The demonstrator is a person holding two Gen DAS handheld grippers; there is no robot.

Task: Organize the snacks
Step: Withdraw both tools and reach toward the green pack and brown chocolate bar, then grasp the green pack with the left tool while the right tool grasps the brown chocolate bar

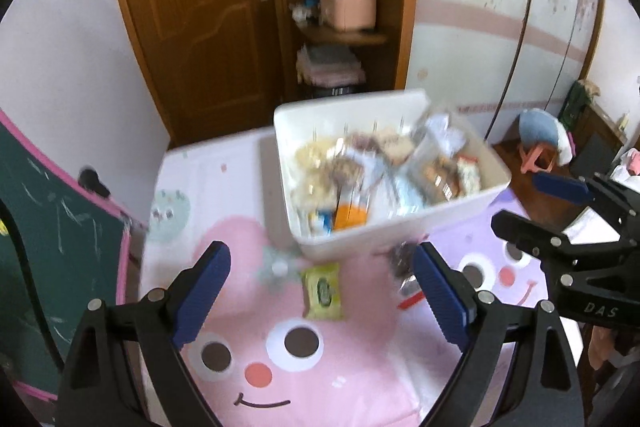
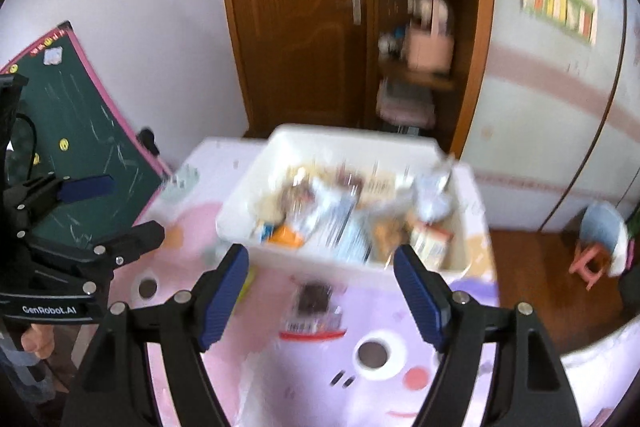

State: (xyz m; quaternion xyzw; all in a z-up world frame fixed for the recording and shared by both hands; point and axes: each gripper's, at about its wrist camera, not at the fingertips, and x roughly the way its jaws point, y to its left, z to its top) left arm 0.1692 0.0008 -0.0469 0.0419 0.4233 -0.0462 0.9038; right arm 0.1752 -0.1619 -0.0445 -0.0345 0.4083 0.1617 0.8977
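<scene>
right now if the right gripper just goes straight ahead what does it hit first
Probably the dark snack packet lying on the mat between the open right gripper fingers, just short of the white bin; blur makes depth uncertain.

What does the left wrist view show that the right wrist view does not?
Only the left wrist view shows the yellow-green snack packet lying clear on the mat before the white bin, with the right claw at its edge. Only the right wrist view shows the left claw from the side and a thumb. Both show the snack-filled bin, the dark snack packet in front of it, and the cartoon mat. Both claws are open and empty.
</scene>
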